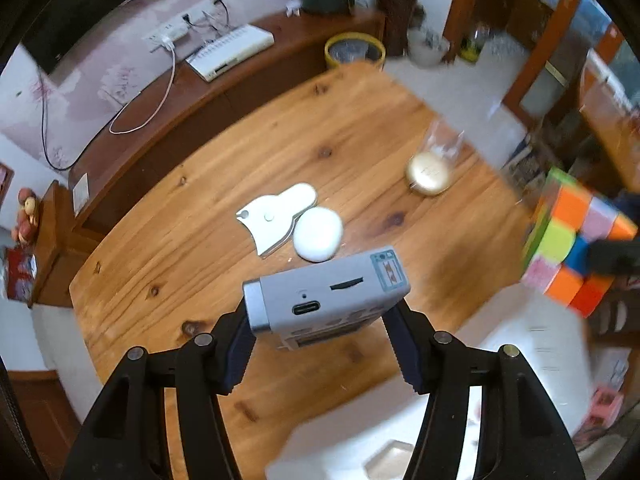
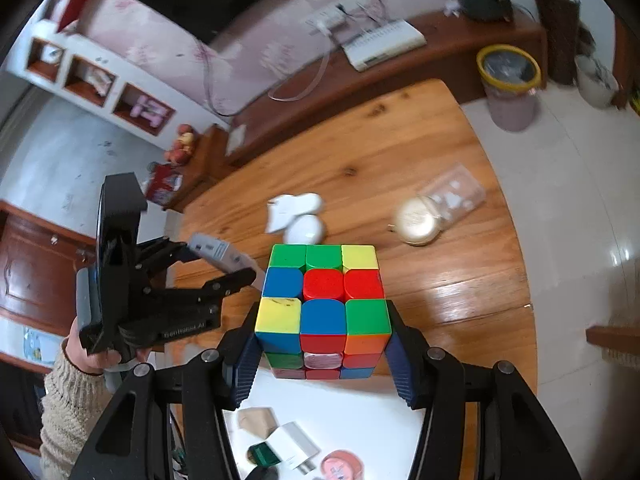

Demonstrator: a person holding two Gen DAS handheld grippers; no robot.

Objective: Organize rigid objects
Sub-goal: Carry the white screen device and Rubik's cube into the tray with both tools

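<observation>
A grey box-shaped device (image 1: 320, 292) with a port and a slot on its end hangs above the wooden table (image 1: 240, 160), and my left gripper (image 1: 322, 340) is shut on its two sides. From the right wrist view the same device (image 2: 216, 254) and the left gripper (image 2: 224, 270) show at the left, held by a hand in a knitted sleeve (image 2: 72, 392). My right gripper (image 2: 324, 354) is shut on a multicoloured puzzle cube (image 2: 324, 292), its pads pressing on the lower layer. In the left wrist view the cube (image 1: 568, 248) appears at the right edge, blurred.
On the table lie a white oval case (image 1: 318, 233), a flat white rabbit-shaped piece (image 1: 276, 212), a round gold case (image 1: 428, 174) and a clear plastic box (image 1: 444, 136). A white tray (image 2: 360, 408) below holds small items. A dark sideboard (image 1: 224, 92) and a yellow-rimmed bin (image 1: 354, 50) stand behind.
</observation>
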